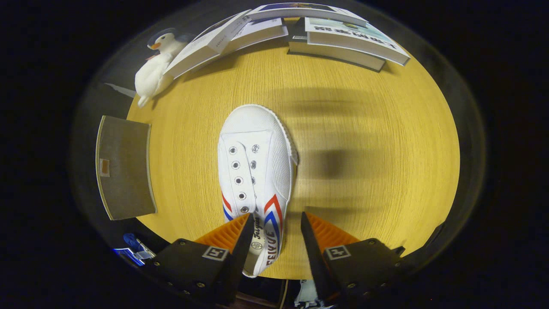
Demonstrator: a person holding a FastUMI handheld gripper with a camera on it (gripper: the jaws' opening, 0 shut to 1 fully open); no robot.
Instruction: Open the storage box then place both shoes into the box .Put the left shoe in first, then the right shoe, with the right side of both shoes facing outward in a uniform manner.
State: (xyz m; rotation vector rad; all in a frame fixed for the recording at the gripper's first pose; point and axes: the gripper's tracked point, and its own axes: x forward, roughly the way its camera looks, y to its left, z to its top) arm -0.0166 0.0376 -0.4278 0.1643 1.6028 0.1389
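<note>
tool open wide over heel of white shoe on round table, not gripping.

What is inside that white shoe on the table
The white shoe lies on the wooden table, heel between the open gripper fingers. Its insole shows at the opening; the tongue and upper cover the rest inside.
</note>
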